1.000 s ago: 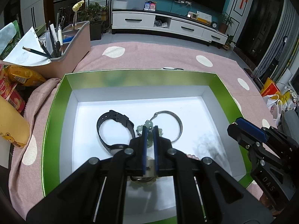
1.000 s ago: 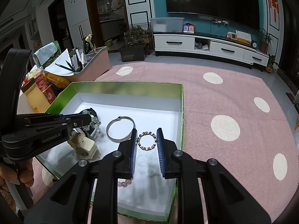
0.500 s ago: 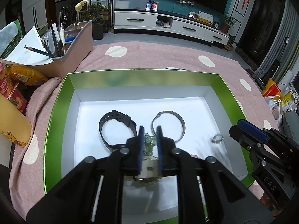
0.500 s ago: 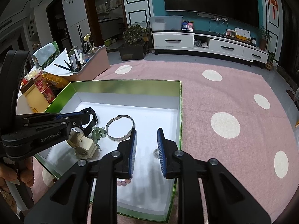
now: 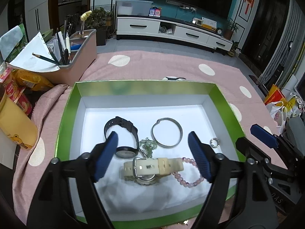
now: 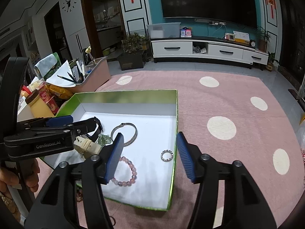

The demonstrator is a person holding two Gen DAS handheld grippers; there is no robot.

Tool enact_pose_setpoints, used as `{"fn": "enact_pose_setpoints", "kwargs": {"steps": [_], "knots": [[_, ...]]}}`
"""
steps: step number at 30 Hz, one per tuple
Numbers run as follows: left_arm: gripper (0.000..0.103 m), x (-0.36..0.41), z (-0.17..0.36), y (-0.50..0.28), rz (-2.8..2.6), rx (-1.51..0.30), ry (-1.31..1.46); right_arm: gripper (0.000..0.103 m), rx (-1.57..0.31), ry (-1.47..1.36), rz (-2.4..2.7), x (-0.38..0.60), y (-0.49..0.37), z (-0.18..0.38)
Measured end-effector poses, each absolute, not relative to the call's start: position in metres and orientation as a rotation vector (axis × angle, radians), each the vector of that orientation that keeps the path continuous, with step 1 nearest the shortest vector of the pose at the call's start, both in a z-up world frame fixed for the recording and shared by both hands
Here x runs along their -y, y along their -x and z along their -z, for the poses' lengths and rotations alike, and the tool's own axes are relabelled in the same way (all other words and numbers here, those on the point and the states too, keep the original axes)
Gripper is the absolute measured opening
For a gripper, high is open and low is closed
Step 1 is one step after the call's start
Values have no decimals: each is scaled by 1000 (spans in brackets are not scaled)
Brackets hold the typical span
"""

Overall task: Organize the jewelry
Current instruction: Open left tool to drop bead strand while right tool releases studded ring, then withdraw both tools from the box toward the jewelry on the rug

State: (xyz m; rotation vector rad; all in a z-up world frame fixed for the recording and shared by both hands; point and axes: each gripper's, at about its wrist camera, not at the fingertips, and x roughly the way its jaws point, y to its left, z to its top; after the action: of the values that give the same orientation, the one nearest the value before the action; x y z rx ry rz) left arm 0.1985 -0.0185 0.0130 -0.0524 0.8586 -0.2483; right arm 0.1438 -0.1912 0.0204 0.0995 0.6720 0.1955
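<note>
both spread-fingered, left gripper (image 5: 152, 145) straddles the green bead charm (image 5: 147, 145), right gripper (image 6: 147, 152) the small ring (image 6: 166, 155).

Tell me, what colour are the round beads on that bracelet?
Pale pink. The bead bracelet shows best in the right wrist view.

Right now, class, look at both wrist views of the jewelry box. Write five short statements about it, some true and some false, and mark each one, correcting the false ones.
1. Both grippers are open. True: the left gripper and right gripper each show a wide gap and hold nothing.
2. The silver bangle lies on the pink cloth. False: it lies inside the green box.
3. The black watch lies left of the bangle in the left wrist view. True.
4. The pink bead bracelet is gripped. False: it lies free on the box floor.
5. The small ring lies near the box's right wall. True.
</note>
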Motion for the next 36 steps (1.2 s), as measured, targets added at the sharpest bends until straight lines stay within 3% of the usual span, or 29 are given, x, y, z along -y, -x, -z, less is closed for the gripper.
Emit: {"fn": "enact_pose_setpoints", "kwargs": {"steps": [4,9,36], "knots": [[98,17,-22,-189,261,-842,61,81,-663,-128,-179,197,-133,-26],[101,11,-29,-178,250,-839,73,89,-674,-140,-166,200,-122,-30],[101,-61,-33,-64,191,-814,120,90,-722,-172,-160,221,-34,-23]]}}
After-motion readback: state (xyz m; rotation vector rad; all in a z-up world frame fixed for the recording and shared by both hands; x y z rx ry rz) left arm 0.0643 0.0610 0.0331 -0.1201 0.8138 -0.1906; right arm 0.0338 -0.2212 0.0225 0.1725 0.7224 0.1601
